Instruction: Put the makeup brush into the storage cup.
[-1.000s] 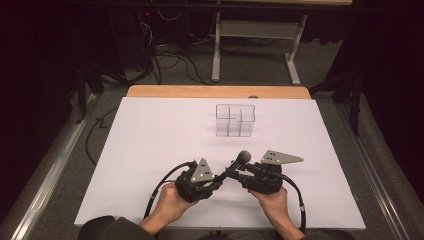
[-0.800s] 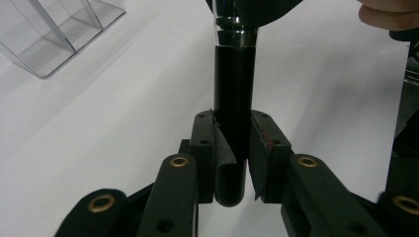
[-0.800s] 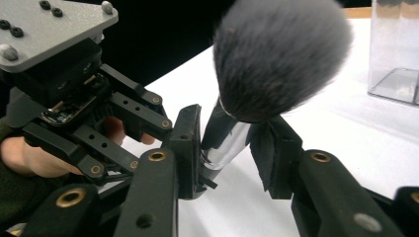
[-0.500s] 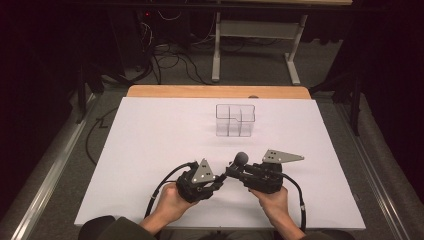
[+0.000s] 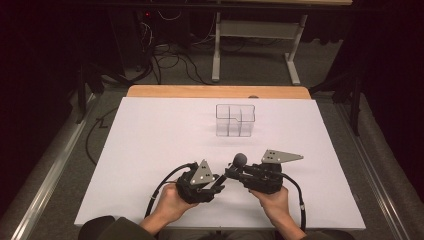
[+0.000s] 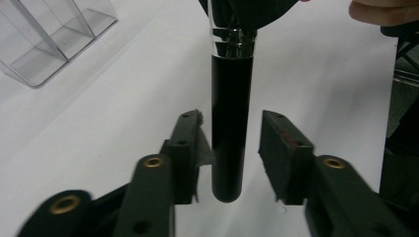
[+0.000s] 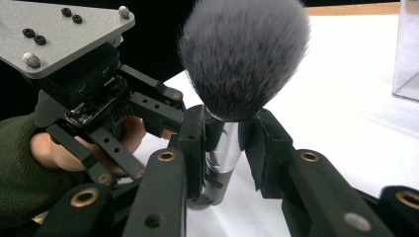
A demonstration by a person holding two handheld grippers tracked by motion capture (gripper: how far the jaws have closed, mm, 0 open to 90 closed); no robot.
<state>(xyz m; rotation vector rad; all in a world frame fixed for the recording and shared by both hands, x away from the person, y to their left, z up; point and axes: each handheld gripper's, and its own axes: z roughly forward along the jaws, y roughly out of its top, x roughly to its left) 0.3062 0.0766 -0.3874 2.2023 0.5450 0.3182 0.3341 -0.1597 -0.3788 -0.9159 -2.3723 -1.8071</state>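
Observation:
A makeup brush with a fluffy grey head, silver collar and black handle is held low over the white table's near middle. My right gripper is shut on the silver collar, just under the head. My left gripper faces it from the left. Its jaws have just been opening and now stand apart with the handle's end between them. The handle lies close against the left pad, and a clear gap shows to the right pad.
A clear plastic box with compartments stands at the middle of the white table top, beyond the grippers. The left gripper's grey plate and the hand holding it sit close to the left in the right gripper view.
Both hands stay where they were with the brush between them. The left gripper's jaws look spread a little wider than before.

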